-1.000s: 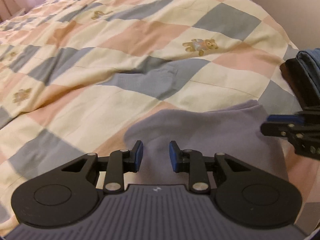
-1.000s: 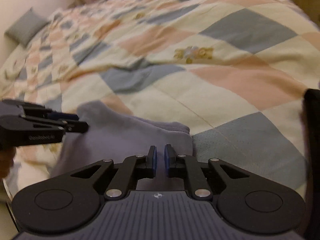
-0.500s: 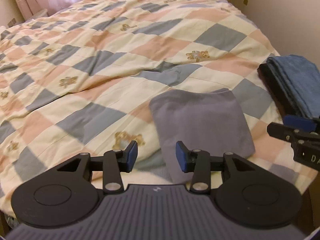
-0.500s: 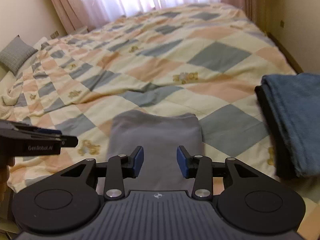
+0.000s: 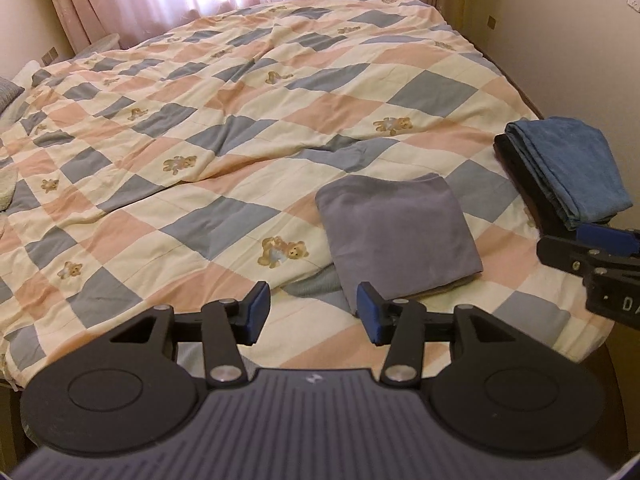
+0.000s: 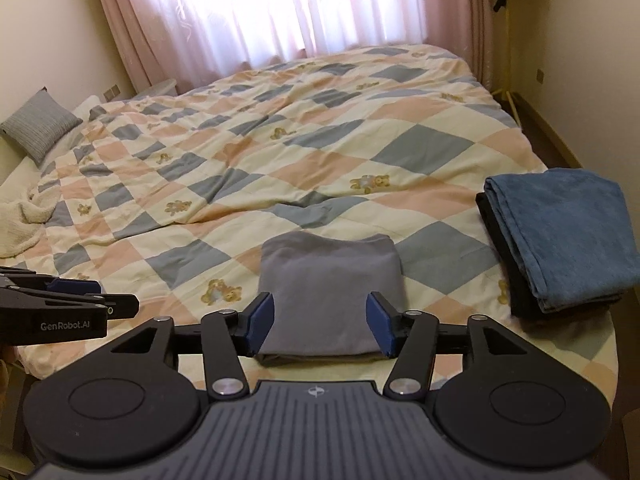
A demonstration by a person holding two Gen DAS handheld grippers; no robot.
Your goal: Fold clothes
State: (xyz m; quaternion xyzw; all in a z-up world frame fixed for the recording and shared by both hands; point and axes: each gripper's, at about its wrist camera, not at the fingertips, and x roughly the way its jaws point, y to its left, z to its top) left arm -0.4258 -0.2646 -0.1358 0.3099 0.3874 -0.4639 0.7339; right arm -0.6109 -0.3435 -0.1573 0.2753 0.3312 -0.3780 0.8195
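- left gripper (image 5: pixel 312 314) held above the bedding, angled steeply downward; its 2 blue pads (image 5: pixel 258 312) stand apart with nothing between them; the jaws have just been opening
- right gripper (image 6: pixel 320 322) likewise raised and tilted down; its 2 fingers (image 6: pixel 262 322) spread wide, gripping nothing; jaws have just been opening
- each gripper shows at the edge of the other's view; they sit side by side, apart

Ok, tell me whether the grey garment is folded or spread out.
Folded: the grey garment lies as a compact rectangle on the quilt, layered edges showing along its near side.
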